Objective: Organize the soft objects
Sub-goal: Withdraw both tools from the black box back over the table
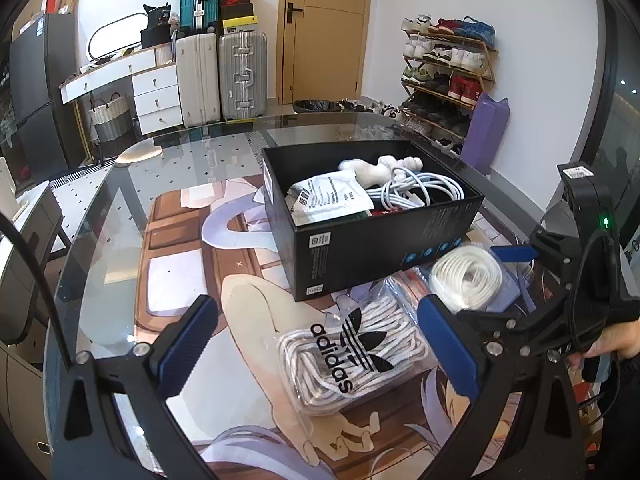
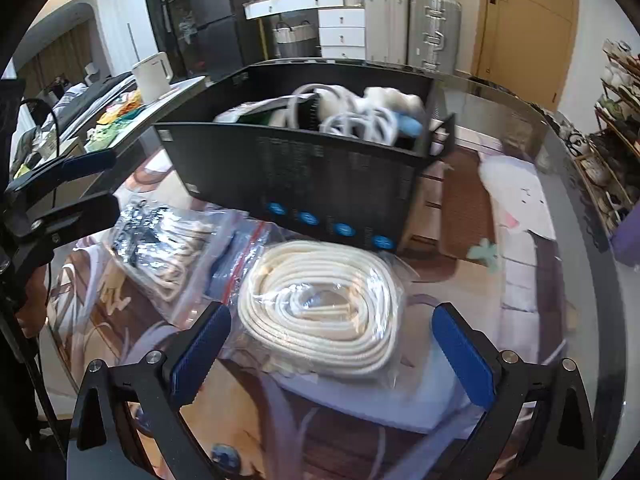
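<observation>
A black box (image 1: 384,244) stands on the glass table and holds a white pouch (image 1: 330,198), a white cable coil (image 1: 416,190) and a white plush (image 1: 380,168). In front of it lies an Adidas bag of white laces (image 1: 348,354). My left gripper (image 1: 316,350) is open, its fingers either side of that bag. A bagged coil of cream rope (image 2: 320,304) lies to the right; it also shows in the left wrist view (image 1: 468,276). My right gripper (image 2: 332,354) is open around the rope coil. The box (image 2: 304,176) is behind it.
The table (image 1: 120,240) is glass over a printed mat, with a rounded edge. The right gripper's body (image 1: 560,280) shows at the right of the left view. Suitcases (image 1: 224,76), drawers (image 1: 156,96) and a shoe rack (image 1: 448,80) stand behind.
</observation>
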`<action>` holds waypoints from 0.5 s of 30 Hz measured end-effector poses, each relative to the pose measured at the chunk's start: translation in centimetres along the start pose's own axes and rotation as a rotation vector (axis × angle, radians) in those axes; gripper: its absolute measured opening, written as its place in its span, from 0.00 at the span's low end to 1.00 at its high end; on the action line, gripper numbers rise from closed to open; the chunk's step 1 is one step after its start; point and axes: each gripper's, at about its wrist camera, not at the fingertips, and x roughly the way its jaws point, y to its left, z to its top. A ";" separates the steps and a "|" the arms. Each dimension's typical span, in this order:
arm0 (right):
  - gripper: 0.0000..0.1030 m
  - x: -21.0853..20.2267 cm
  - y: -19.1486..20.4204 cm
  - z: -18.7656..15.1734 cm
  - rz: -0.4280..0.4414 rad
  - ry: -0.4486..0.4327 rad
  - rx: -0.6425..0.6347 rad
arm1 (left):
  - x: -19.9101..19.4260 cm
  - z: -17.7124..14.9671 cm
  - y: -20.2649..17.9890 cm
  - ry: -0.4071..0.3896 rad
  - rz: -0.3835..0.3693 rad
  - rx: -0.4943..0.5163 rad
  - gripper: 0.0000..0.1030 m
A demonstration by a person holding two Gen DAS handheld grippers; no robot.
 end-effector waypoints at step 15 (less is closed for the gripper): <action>0.99 0.3 0.4 -0.2 -0.011 0.010 -0.006 | 0.7 -0.4 -0.6 0.027 -0.010 0.018 0.98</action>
